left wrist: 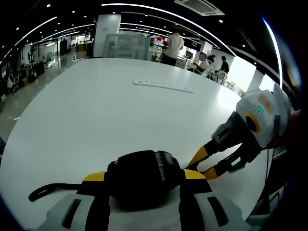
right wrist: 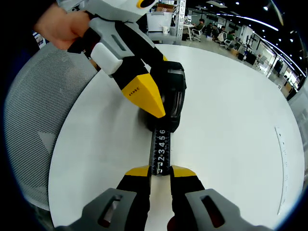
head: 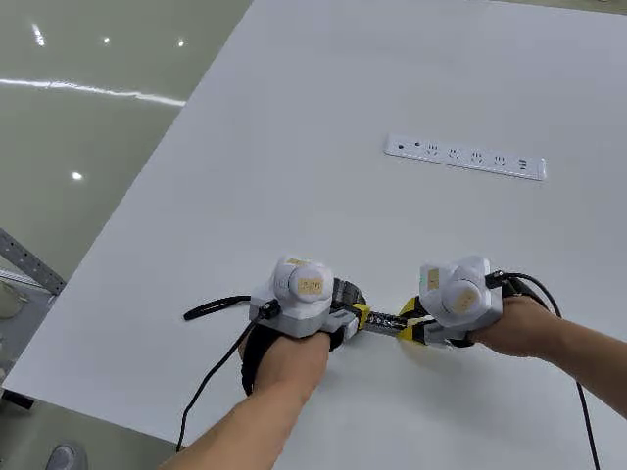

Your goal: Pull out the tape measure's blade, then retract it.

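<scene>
White worktop (head: 294, 147) carries a power strip (head: 464, 157); glossy green floor (head: 88, 117) alongside mirrors ceiling lights (left wrist: 134, 5), open office beyond.

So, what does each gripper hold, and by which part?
The left gripper clamps the tape measure by its case; the right gripper pinches the blade near its tip.

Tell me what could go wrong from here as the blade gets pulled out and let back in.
1. The right gripper pinches just the end of the blade. If it slips, the blade may snap back into the tape measure case.
2. The left gripper clamps the rounded case by its sides. A harder pull might twist it or drag it out of the jaws.
</scene>
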